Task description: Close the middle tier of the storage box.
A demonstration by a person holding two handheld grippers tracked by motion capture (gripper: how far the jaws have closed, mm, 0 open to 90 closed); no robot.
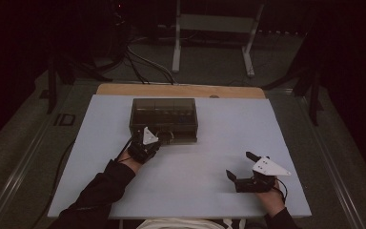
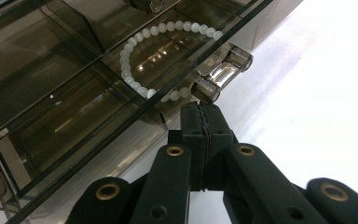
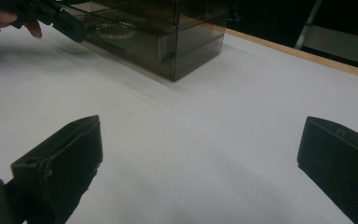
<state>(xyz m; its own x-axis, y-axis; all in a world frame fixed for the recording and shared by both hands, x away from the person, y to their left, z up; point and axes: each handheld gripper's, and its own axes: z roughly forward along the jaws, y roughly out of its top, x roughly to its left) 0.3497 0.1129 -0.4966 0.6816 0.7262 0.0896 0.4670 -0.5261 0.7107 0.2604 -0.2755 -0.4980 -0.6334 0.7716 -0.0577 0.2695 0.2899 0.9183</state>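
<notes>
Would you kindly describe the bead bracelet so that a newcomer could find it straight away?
On the white table stands a smoky, see-through organiser box with drawers. The left gripper, its jaws shut, sits at the handle of a drawer drawn partly out. Inside lies the bracelet, a ring of round, milky white beads, the one pale thing among dark compartments.

A box [image 1: 164, 118] sits toward the back of your worktop [image 1: 205, 157]. Inside its open drawer [image 2: 121, 93] lies a bracelet [image 2: 135, 79]. Your left gripper [image 1: 153, 143] is just before it, your right gripper [image 1: 240, 168] well apart.
</notes>
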